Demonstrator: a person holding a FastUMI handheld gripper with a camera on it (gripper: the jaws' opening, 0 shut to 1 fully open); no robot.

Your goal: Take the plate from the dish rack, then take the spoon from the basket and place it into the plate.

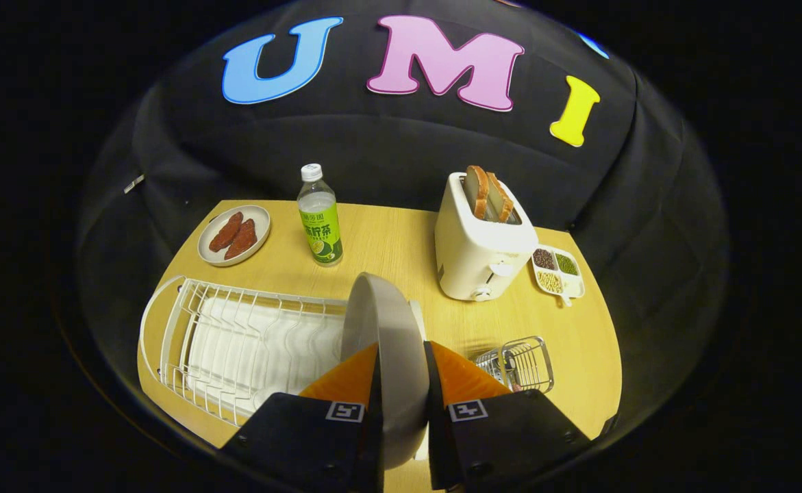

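A grey plate (387,329) stands on edge between my two fingers, and my gripper (403,356) is shut on its rim. The plate is at the right end of the white wire dish rack (188,329), above the wooden table; whether it still touches the rack I cannot tell. A small wire basket (520,363) sits just right of my right finger; I cannot make out the spoon inside it.
A white toaster (479,253) with two bread slices stands beyond the basket. A green-labelled bottle (320,219) and a small plate with sausages (234,235) sit at the back left. A divided dish of beans (558,272) lies right of the toaster.
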